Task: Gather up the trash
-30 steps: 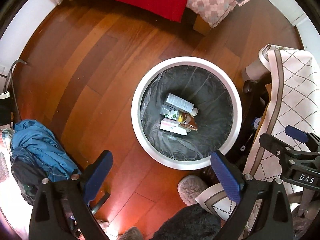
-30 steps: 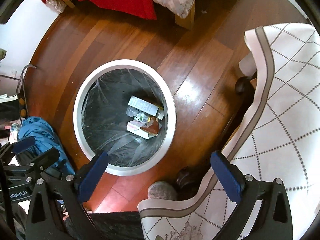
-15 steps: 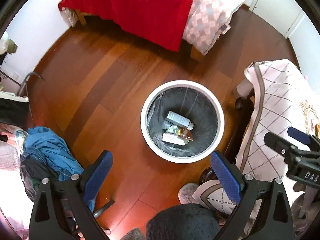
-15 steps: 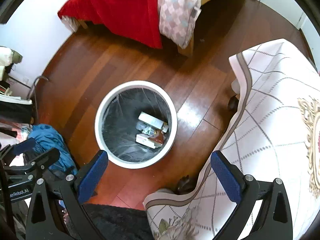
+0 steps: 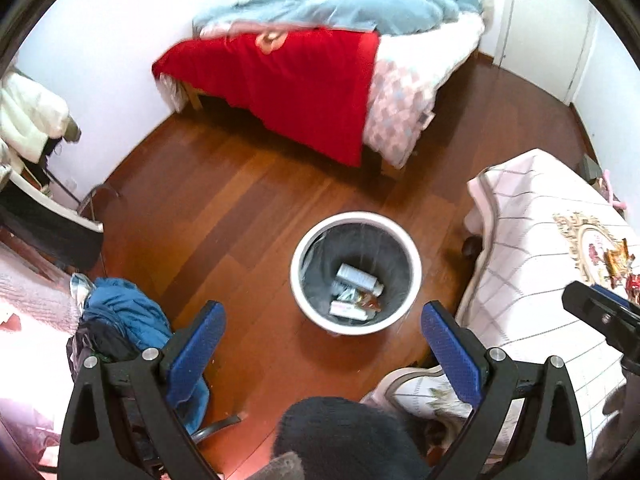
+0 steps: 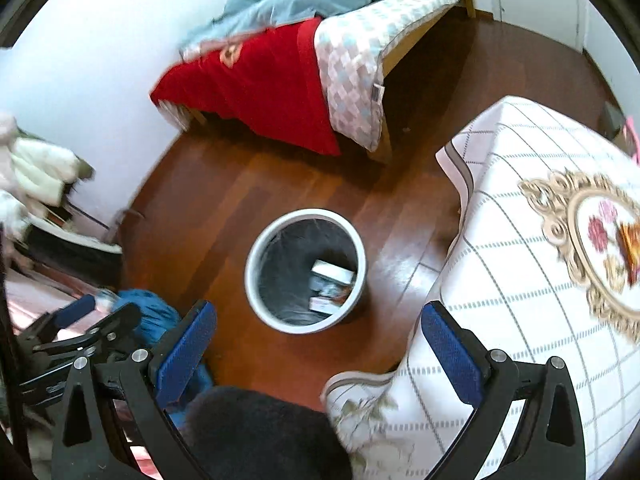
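A round white bin with a grey liner (image 5: 298, 272) is seen upright at mid-frame; a white bottle (image 5: 357, 277) and flat packets (image 5: 347, 309) are held inside.

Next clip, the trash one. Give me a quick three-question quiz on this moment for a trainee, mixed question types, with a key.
1. True or false: the left gripper is shut on a piece of trash.
2. Multiple choice: the white bin stands on (A) the bed, (B) the wooden floor, (C) the tablecloth.
3. Fill in: on the table with the checked tablecloth, near its far right edge in the left wrist view, lie some ____ not yet collected.

Key:
1. False. Both the left and the right gripper are open and hold nothing.
2. B. The bin, lined with a dark bag, already holds a bottle and boxes.
3. Wrappers.
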Demonstrator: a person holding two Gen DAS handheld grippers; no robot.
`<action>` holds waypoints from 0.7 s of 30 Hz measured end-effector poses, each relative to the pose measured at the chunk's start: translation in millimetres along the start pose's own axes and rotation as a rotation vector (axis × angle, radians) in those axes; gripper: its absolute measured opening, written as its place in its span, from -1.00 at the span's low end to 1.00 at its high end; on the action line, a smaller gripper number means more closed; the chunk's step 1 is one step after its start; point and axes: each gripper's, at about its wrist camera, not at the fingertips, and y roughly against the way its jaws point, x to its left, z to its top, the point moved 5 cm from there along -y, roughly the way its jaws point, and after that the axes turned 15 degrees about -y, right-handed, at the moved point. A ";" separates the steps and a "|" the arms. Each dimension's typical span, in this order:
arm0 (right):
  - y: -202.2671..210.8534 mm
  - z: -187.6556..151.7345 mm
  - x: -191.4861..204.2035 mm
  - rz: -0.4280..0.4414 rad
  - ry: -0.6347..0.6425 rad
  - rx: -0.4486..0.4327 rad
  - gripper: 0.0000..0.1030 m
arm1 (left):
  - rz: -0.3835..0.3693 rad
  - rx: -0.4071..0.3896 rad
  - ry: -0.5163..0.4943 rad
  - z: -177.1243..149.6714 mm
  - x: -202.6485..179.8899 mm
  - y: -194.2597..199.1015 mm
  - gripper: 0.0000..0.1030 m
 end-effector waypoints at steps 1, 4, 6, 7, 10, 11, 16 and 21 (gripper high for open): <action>8.5 -1.0 -6.1 0.013 -0.013 -0.002 1.00 | -0.006 -0.012 -0.004 0.8 -10.6 3.5 0.94; 40.5 -5.5 -39.0 0.025 -0.066 -0.023 1.00 | -0.040 -0.033 -0.036 5.6 -59.0 5.5 0.94; 63.3 -6.2 -74.6 0.001 -0.107 -0.038 1.00 | -0.064 -0.028 -0.077 10.3 -101.6 -0.3 0.94; 72.2 -5.5 -93.2 -0.024 -0.120 -0.041 1.00 | -0.071 -0.020 -0.093 12.8 -118.1 -2.6 0.94; 98.2 -0.2 -152.2 -0.103 -0.164 -0.064 1.00 | -0.119 -0.004 -0.188 22.3 -203.1 -18.5 0.94; 107.9 2.8 -180.6 -0.156 -0.180 -0.070 1.00 | -0.124 -0.004 -0.214 25.3 -224.8 -20.9 0.94; 137.6 26.7 -309.3 -0.410 -0.199 -0.031 1.00 | -0.124 -0.021 -0.339 51.1 -350.7 -36.0 0.95; 149.1 69.8 -422.7 -0.652 -0.114 0.102 1.00 | -0.113 -0.032 -0.414 75.6 -433.8 -45.3 0.95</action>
